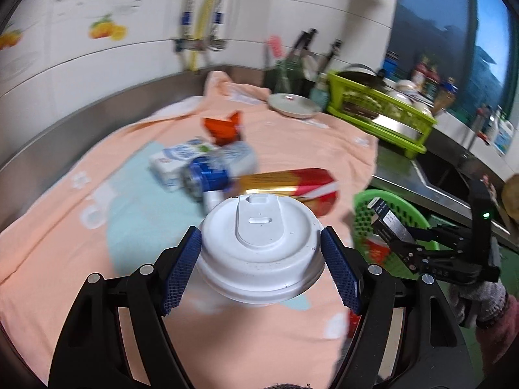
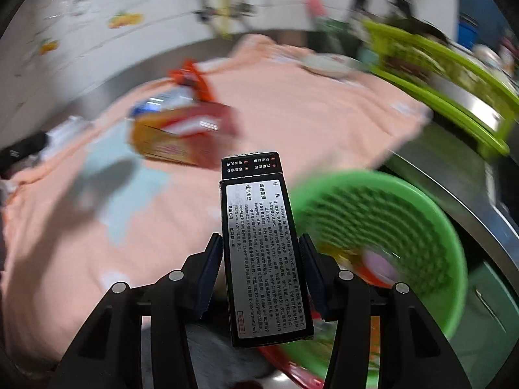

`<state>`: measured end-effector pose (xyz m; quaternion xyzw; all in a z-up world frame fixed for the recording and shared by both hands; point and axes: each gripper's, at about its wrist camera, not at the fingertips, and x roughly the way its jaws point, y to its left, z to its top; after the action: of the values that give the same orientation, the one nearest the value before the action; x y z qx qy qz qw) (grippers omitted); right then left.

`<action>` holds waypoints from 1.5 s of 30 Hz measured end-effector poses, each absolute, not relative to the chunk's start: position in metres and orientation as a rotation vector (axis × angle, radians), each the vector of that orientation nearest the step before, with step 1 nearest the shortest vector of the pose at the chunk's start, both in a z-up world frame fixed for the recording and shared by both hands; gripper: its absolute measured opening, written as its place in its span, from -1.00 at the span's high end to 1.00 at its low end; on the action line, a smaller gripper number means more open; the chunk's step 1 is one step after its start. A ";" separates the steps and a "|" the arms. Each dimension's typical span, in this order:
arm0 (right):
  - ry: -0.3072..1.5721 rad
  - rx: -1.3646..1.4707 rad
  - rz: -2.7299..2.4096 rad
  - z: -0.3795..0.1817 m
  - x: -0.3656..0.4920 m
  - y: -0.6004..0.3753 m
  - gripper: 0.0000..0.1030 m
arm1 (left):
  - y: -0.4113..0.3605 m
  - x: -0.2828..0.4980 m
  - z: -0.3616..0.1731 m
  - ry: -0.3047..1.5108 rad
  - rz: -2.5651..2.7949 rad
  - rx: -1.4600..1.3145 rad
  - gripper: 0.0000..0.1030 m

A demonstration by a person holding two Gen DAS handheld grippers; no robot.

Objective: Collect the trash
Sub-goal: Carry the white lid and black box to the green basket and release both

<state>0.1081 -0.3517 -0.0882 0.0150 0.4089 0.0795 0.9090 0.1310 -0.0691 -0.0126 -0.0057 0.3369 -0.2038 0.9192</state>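
Observation:
My left gripper [image 1: 261,272] is shut on a paper cup with a white lid [image 1: 259,246], held above the peach cloth [image 1: 65,243]. My right gripper [image 2: 261,275] is shut on a black box with a silver label [image 2: 262,253], beside the green basket [image 2: 444,227]. The right gripper and its box [image 1: 387,223] also show in the left wrist view, over the basket [image 1: 412,210]. A red and gold box [image 1: 292,184], a white carton [image 1: 181,159], a blue can [image 1: 204,178] and an orange wrapper [image 1: 223,126] lie on the cloth.
A lime dish rack [image 1: 379,110] with dishes stands at the back right beside a sink [image 1: 444,175]. A round white lid [image 1: 292,105] lies near it. The steel counter rim and tiled wall curve behind the cloth.

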 end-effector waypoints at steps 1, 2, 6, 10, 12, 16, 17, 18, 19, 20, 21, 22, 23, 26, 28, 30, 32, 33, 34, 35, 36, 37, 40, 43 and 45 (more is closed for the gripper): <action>0.858 0.043 0.134 -0.095 0.106 -0.367 0.08 | -0.078 0.132 -0.013 0.696 -0.433 -0.007 -0.44; 0.875 0.057 0.112 -0.102 0.106 -0.379 0.08 | -0.087 0.133 -0.014 0.700 -0.446 0.000 -0.44; 0.927 0.111 0.048 -0.130 0.103 -0.417 0.08 | -0.130 0.136 -0.017 0.714 -0.509 0.029 -0.44; 0.951 0.153 0.018 -0.147 0.106 -0.441 0.08 | -0.168 0.139 -0.022 0.732 -0.560 0.062 -0.44; 0.957 0.169 0.010 -0.152 0.107 -0.448 0.08 | -0.184 0.142 -0.023 0.739 -0.579 0.076 -0.44; 0.957 0.197 0.012 -0.158 0.110 -0.457 0.03 | -0.212 0.144 -0.028 0.751 -0.620 0.098 -0.44; 0.956 0.201 0.011 -0.158 0.108 -0.458 -0.03 | -0.219 0.145 -0.029 0.757 -0.629 0.105 -0.44; 0.949 0.209 0.009 -0.158 0.107 -0.461 -0.03 | -0.225 0.146 -0.031 0.762 -0.633 0.110 -0.44; 0.944 0.216 0.009 -0.156 0.108 -0.462 -0.03 | -0.231 0.147 -0.033 0.767 -0.639 0.117 -0.44; 0.939 0.221 0.013 -0.154 0.107 -0.464 -0.03 | -0.238 0.148 -0.035 0.772 -0.648 0.124 -0.44; 0.933 0.225 0.015 -0.152 0.106 -0.465 -0.03 | -0.243 0.149 -0.037 0.774 -0.653 0.129 -0.44; 0.926 0.228 0.016 -0.150 0.104 -0.467 -0.04 | -0.250 0.151 -0.039 0.779 -0.659 0.136 -0.44; 0.919 0.229 0.014 -0.147 0.101 -0.468 -0.06 | -0.254 0.152 -0.041 0.784 -0.662 0.140 -0.44; 0.892 0.241 0.013 -0.140 0.093 -0.472 -0.16 | -0.271 0.156 -0.050 0.801 -0.670 0.159 -0.44; 0.872 0.247 0.013 -0.134 0.087 -0.475 -0.16 | -0.282 0.160 -0.056 0.819 -0.678 0.166 -0.44; 0.859 0.247 0.011 -0.129 0.082 -0.477 -0.19 | -0.293 0.165 -0.062 0.832 -0.686 0.180 -0.44; 0.845 0.247 0.004 -0.125 0.077 -0.479 -0.27 | -0.304 0.168 -0.067 0.843 -0.689 0.189 -0.44; 0.841 0.250 0.004 -0.124 0.076 -0.480 -0.27 | -0.309 0.171 -0.069 0.848 -0.693 0.189 -0.44; 0.838 0.254 0.004 -0.123 0.074 -0.482 -0.27 | -0.314 0.174 -0.072 0.854 -0.691 0.190 -0.44; 0.832 0.262 0.001 -0.123 0.072 -0.484 -0.28 | -0.319 0.177 -0.074 0.860 -0.687 0.191 -0.44; 0.830 0.268 0.001 -0.123 0.071 -0.486 -0.28 | -0.325 0.180 -0.078 0.871 -0.692 0.192 -0.45; 0.829 0.276 0.002 -0.123 0.069 -0.488 -0.29 | -0.329 0.183 -0.080 0.876 -0.692 0.193 -0.45; 0.829 0.292 0.002 -0.125 0.066 -0.492 -0.30 | -0.342 0.189 -0.087 0.891 -0.700 0.200 -0.45; 0.836 0.302 0.000 -0.130 0.065 -0.495 -0.30 | -0.352 0.193 -0.094 0.907 -0.705 0.210 -0.47; 0.841 0.312 -0.002 -0.133 0.064 -0.497 -0.30 | -0.357 0.196 -0.097 0.908 -0.699 0.214 -0.47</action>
<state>0.0642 -0.4965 -0.1328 0.1510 0.4068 -0.0008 0.9010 0.1958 -0.3569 -0.0971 0.1009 0.4288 -0.3299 0.8349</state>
